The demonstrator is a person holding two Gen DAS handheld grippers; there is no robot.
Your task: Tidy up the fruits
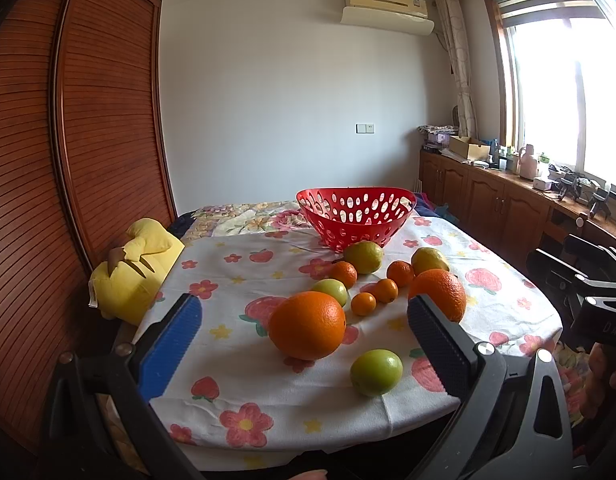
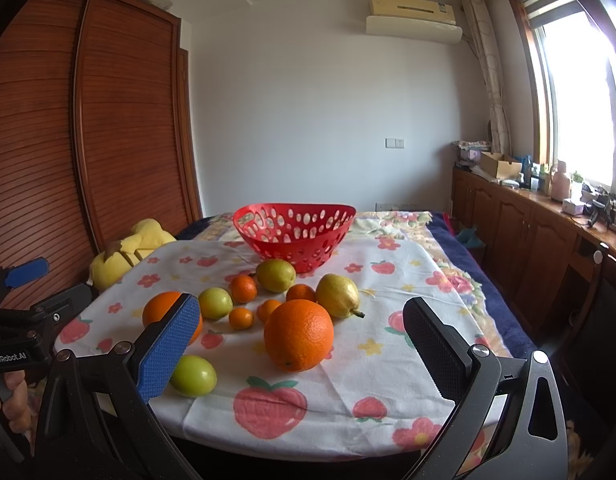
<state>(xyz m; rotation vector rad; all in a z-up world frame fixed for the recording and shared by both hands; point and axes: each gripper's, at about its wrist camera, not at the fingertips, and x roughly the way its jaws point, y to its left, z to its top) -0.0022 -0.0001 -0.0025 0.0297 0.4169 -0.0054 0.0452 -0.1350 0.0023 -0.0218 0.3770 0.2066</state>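
An empty red perforated basket (image 1: 356,216) (image 2: 296,230) stands at the far side of the floral tablecloth (image 1: 236,364) (image 2: 388,360). In front of it lie loose fruits: two big oranges (image 1: 307,325) (image 1: 438,292), two green apples (image 1: 376,372) (image 1: 331,290), two pears (image 1: 364,257) (image 1: 428,260) and several small tangerines (image 1: 363,304). My left gripper (image 1: 304,340) is open and empty, its jaws either side of the near big orange. My right gripper (image 2: 304,344) is open and empty, framing the other big orange (image 2: 298,334). A pear (image 2: 338,295) lies just behind it.
A yellow plush toy (image 1: 128,272) lies at the table's left edge beside a wooden slatted wardrobe (image 1: 68,140). A wooden cabinet (image 2: 528,224) with clutter runs under the window at right. The table's front edge is close below both grippers.
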